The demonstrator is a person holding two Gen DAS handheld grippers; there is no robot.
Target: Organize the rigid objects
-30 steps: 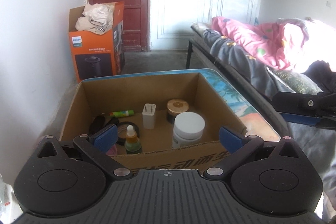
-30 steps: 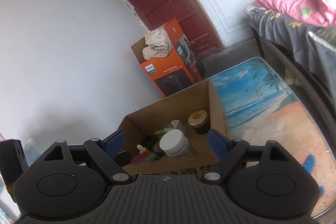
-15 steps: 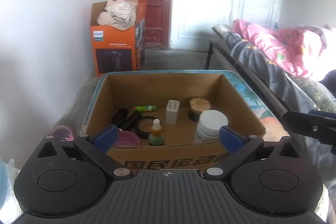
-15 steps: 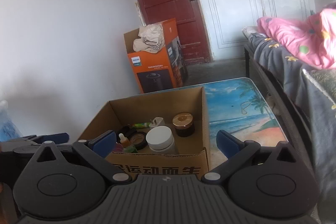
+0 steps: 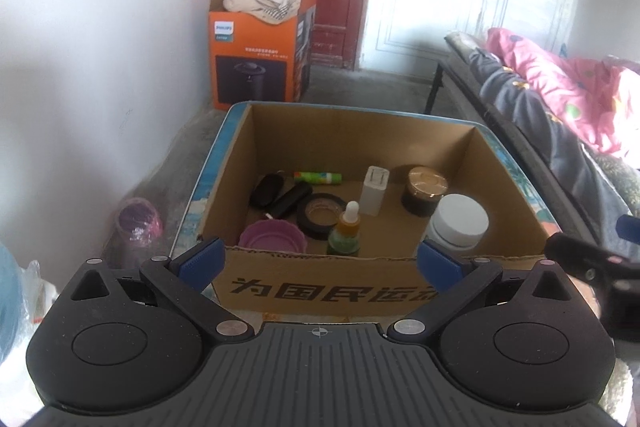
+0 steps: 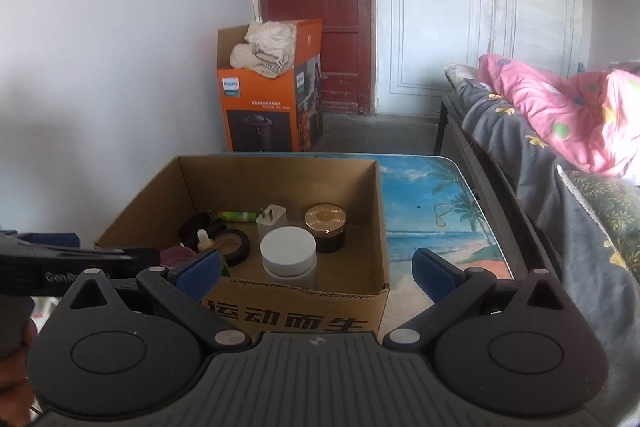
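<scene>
I have both the left gripper (image 5: 319, 261) and the right gripper (image 6: 316, 269) spread wide and empty, hanging just short of the cardboard box (image 6: 294, 311) on the beach-print table (image 6: 436, 215). The white-lidded jar (image 6: 288, 257) stands upright inside, against the near wall, beside the gold-lidded dark jar (image 6: 325, 230). I judge it stiff, light and rather slick, so I'd take it across the lid's rim.

This is a bedroom in a home. A bed (image 6: 520, 163) with a pink blanket (image 6: 568, 107) is on the right of the picture. A red door (image 6: 316, 7) and an orange box (image 6: 268, 99) of clothes stand at the back.
</scene>
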